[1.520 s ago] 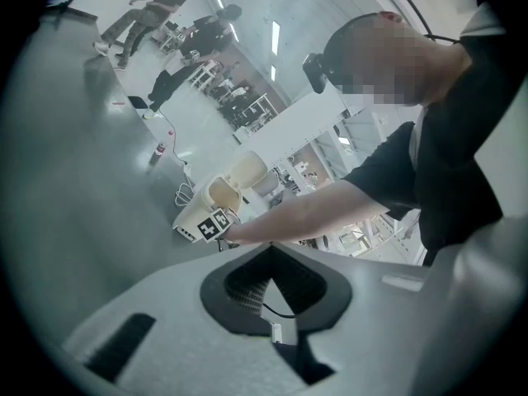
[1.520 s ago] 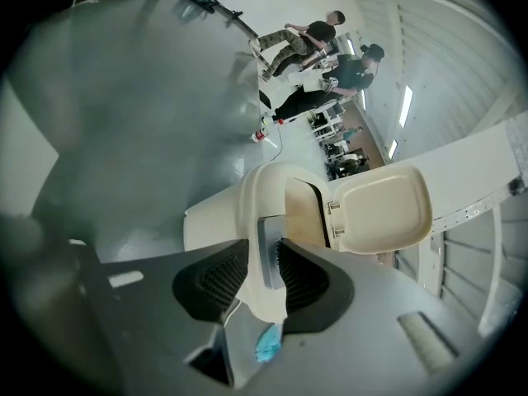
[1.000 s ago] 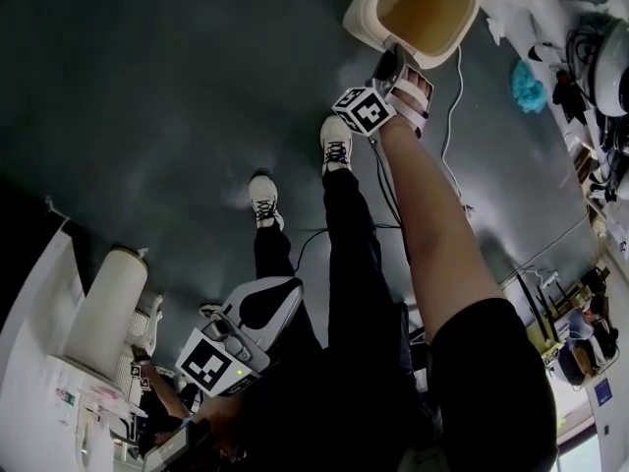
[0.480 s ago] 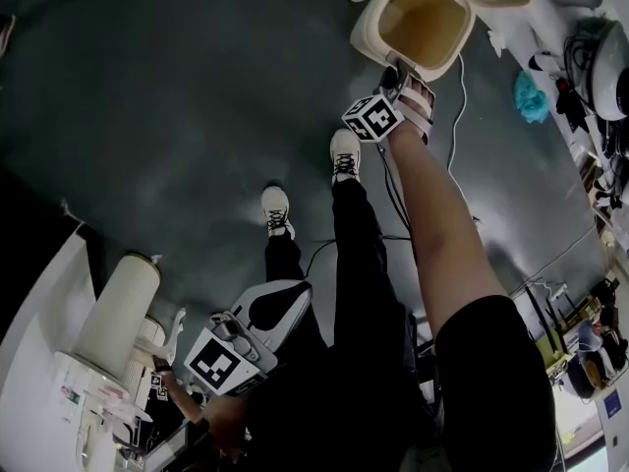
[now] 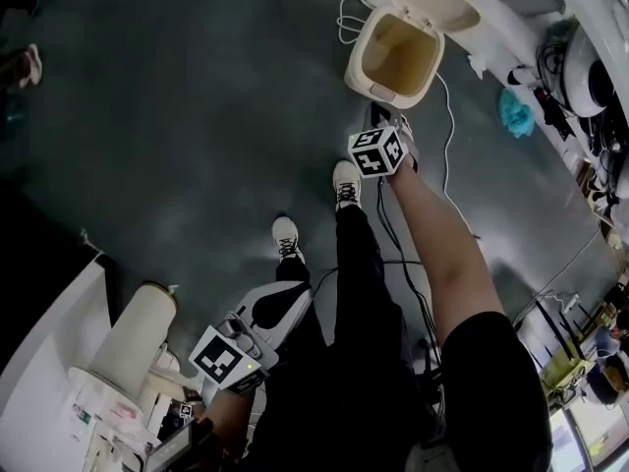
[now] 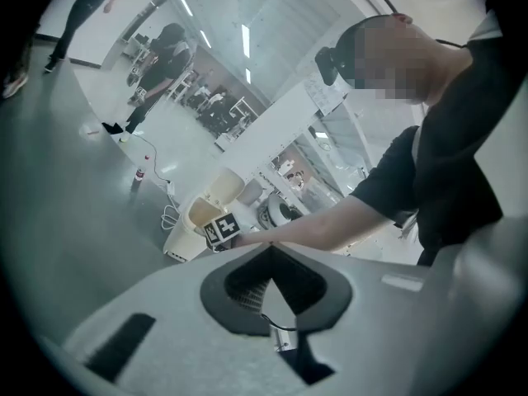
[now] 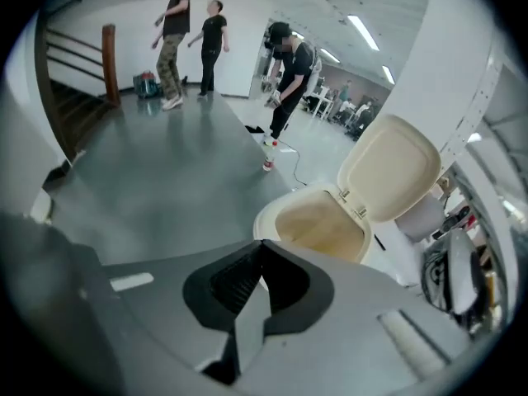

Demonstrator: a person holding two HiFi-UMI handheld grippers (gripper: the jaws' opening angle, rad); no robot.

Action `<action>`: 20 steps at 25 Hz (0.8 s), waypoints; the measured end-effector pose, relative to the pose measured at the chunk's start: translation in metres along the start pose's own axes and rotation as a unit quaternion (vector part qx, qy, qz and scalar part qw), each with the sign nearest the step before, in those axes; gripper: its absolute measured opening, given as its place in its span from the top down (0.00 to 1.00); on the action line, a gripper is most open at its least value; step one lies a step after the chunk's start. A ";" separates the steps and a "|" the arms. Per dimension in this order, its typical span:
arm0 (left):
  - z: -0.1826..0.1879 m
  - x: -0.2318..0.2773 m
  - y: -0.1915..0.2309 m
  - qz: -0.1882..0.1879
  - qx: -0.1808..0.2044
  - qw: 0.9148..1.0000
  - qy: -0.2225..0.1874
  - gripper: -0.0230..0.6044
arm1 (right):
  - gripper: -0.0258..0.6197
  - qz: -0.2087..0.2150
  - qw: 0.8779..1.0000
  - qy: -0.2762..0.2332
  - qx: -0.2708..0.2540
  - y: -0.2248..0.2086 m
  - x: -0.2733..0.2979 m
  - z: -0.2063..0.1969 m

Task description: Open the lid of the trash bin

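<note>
The cream trash bin (image 5: 391, 55) stands on the dark floor with its lid (image 5: 444, 4) swung up and back, the inside bare. In the right gripper view the bin (image 7: 318, 223) and raised lid (image 7: 388, 167) lie just beyond my right gripper (image 7: 262, 244), whose jaws are shut with nothing between them. In the head view the right gripper (image 5: 383, 124) hangs short of the bin's front rim, clear of it. My left gripper (image 5: 298, 286) is held low by my legs, far from the bin. Its jaws (image 6: 268, 247) meet at the tips and hold nothing.
A white cable (image 5: 444, 116) trails over the floor beside the bin. A blue cloth (image 5: 517, 112) and cluttered benches (image 5: 590, 77) line the right side. A white cylinder (image 5: 138, 330) stands at lower left. People (image 7: 188, 40) stand far off near stairs (image 7: 74, 81), a bottle (image 7: 268, 162) on the floor.
My right gripper has drawn back from the bin's front rim and risen. The left gripper has risen too. The lid stays up throughout.
</note>
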State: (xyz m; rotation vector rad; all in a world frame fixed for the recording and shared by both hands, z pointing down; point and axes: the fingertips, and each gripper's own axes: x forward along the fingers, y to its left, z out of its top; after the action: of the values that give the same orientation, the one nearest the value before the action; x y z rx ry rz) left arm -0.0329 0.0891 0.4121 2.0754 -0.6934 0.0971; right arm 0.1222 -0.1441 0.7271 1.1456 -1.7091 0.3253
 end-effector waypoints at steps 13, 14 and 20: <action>0.066 -0.033 -0.063 -0.055 0.066 0.996 -0.018 0.96 | 0.95 0.147 0.941 -0.156 0.263 -0.023 -0.211 0.096; 0.071 -0.036 -0.070 -0.057 0.074 0.995 -0.017 0.96 | 0.95 0.154 0.933 -0.169 0.278 -0.026 -0.231 0.101; 0.091 -0.050 -0.105 -0.081 0.125 0.989 -0.015 0.96 | 0.95 0.176 0.906 -0.237 0.303 -0.032 -0.349 0.129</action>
State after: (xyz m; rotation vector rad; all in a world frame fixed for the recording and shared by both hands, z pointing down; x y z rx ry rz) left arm -0.0390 0.0830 0.2645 2.3694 -0.5507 0.0629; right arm 0.0862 -0.0602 0.3651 1.4310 -2.3467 0.9149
